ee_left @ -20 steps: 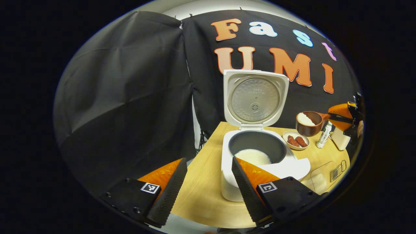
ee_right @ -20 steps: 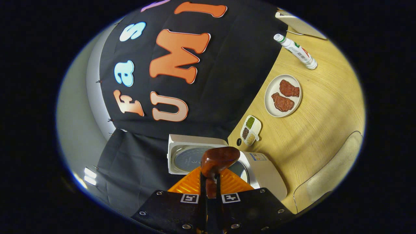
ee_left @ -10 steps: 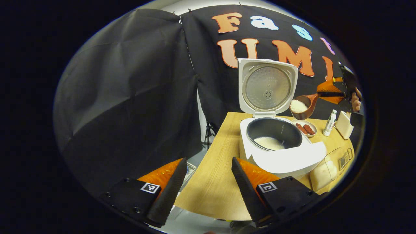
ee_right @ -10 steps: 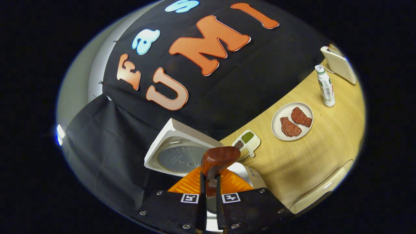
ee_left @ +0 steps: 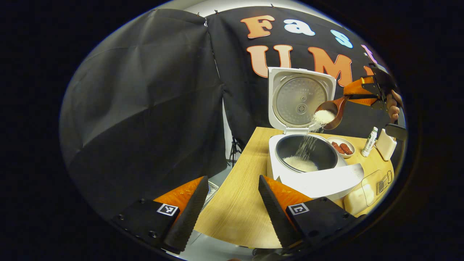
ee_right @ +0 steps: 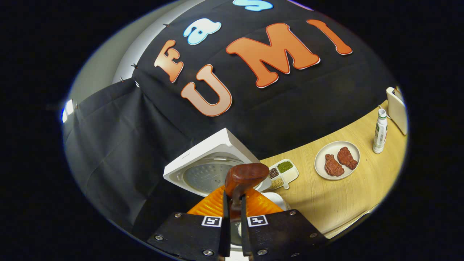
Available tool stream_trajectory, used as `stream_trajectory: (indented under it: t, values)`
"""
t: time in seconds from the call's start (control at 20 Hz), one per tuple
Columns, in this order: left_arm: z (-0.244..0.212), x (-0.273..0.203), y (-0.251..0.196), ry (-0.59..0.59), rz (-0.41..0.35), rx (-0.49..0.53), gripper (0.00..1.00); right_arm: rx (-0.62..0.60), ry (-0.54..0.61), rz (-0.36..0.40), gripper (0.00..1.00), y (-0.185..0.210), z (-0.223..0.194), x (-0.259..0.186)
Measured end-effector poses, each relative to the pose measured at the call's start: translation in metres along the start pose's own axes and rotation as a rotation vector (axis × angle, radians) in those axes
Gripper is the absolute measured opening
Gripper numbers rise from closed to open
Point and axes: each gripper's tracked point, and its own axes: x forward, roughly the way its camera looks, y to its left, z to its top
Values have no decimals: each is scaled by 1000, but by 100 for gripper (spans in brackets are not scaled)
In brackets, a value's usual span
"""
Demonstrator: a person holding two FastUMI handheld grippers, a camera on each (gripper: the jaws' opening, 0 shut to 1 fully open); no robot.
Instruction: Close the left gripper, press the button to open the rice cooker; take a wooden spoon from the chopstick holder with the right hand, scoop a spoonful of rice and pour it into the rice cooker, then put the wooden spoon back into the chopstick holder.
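The white rice cooker (ee_left: 311, 174) stands on the wooden table with its lid (ee_left: 300, 98) raised upright and rice in its dark pot (ee_left: 306, 154). Above the pot, the wooden spoon (ee_left: 331, 110) is tipped and rice streams down from it into the pot. My right gripper (ee_left: 364, 95) holds the spoon's handle. In the right gripper view my right gripper (ee_right: 233, 203) is shut on the wooden spoon (ee_right: 243, 175), over the open lid (ee_right: 214, 165). My left gripper (ee_left: 232, 206) stands open, low at the table's near edge, with nothing between its fingers.
A plate with two pieces of meat (ee_right: 337, 160), a small divided dish of grains (ee_right: 282, 173), a slim bottle (ee_right: 379, 131) and a white holder (ee_right: 397, 110) stand on the table. A clear container of rice (ee_left: 366, 188) sits right of the cooker.
The right gripper has carried the spoon over the pot and tipped it; rice now pours out. The left gripper view has drawn back slightly from the cooker.
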Motion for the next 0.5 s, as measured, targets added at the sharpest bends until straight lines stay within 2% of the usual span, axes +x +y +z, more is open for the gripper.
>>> stream_trajectory:
  t: [0.5]
  values:
    - [-5, 8, 7, 18, 3, -8, 94, -239, -47, 8, 11, 27, 7, -5]
